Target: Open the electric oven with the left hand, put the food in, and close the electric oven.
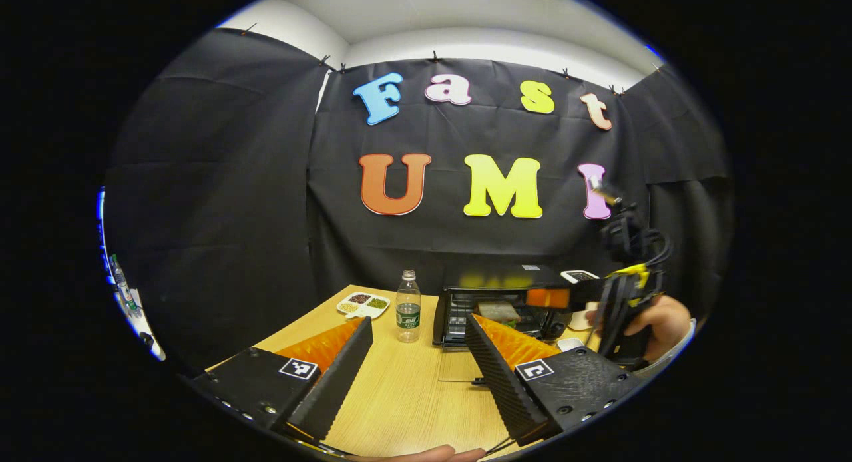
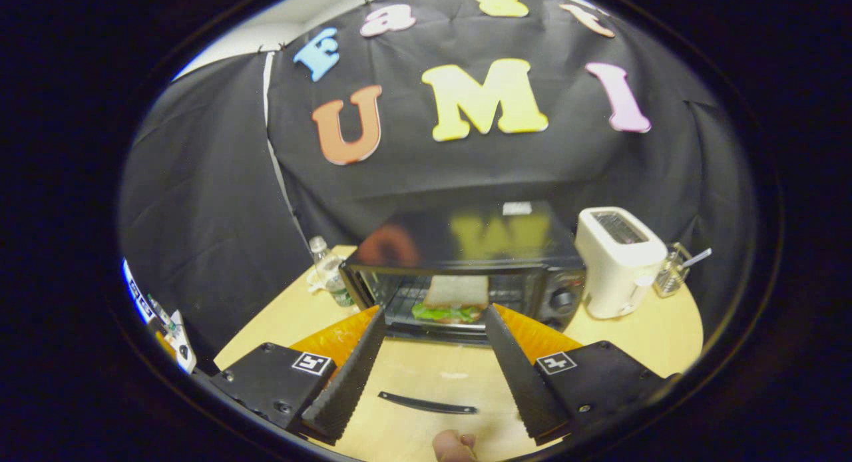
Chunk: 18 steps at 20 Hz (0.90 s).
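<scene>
Oven (image 2: pixel 466 262) stands open on counter (image 2: pixel 279 329); glass door (image 2: pixel 426 382) folded flat toward the camera, handle (image 2: pixel 426 403) at its front edge. Sandwich (image 2: pixel 456 301) lies on the rack inside, so the food looks placed; closing remains.

Right tool (image 2: pixel 432 362) spread wide, gripping nothing, hovering over the door just in front of the oven mouth. Left tool (image 1: pixel 416 362) likewise spread and empty, well back from the oven, left of it.

Risks, as I judge them: door swung up while right tool hangs above it — collision. Toaster (image 2: pixel 616 262) just right of oven, bottle (image 1: pixel 408 307) just left; a wide approach could topple the bottle.
</scene>
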### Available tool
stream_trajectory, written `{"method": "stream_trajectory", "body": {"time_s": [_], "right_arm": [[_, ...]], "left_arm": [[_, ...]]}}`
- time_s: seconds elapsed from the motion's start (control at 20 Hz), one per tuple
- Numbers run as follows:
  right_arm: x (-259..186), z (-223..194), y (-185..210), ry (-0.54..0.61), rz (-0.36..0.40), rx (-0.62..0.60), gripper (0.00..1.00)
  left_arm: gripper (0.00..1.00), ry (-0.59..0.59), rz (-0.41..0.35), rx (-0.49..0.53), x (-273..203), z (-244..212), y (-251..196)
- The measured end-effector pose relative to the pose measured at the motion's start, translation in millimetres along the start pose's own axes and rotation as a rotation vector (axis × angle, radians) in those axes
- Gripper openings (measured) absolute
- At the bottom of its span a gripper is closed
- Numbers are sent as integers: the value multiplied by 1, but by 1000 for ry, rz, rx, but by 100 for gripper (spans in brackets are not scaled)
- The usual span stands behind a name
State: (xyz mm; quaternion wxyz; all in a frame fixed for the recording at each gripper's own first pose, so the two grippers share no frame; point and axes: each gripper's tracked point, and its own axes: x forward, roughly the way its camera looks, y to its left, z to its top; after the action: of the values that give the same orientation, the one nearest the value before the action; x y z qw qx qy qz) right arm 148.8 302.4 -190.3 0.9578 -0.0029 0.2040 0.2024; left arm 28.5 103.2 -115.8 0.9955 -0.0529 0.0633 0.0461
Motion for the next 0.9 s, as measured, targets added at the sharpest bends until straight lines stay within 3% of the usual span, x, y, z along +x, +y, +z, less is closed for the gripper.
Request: {"method": "stream_trajectory", "body": {"time_s": [0.1, 0.15, 0.2, 0.3, 0.35, 0.4, 0.7, 0.9], "right_arm": [[-35, 20, -22, -86, -30, -18, 97], [-52, 26, -30, -120, -37, -15, 89], [-66, 33, -38, -147, -46, -11, 99], [-94, 44, -58, -203, -67, -4, 100], [-106, 48, -66, -225, -75, -2, 89], [-119, 53, -76, -250, -88, -4, 100], [-191, 69, -130, -382, -185, -5, 99], [-223, 76, -150, -451, -226, -20, 99]], "left_arm": [[92, 16, -11, 5, 10, -6, -12], [92, 25, -33, 3, 15, -11, -21], [92, 34, -62, 1, 18, -15, -33], [92, 64, -99, 3, 30, -30, -54], [92, 87, -106, 5, 34, -41, -59], [92, 111, -117, 8, 39, -52, -67], [92, 286, -233, 9, 64, -123, -132], [93, 414, -262, 35, 71, -174, -165]]}}
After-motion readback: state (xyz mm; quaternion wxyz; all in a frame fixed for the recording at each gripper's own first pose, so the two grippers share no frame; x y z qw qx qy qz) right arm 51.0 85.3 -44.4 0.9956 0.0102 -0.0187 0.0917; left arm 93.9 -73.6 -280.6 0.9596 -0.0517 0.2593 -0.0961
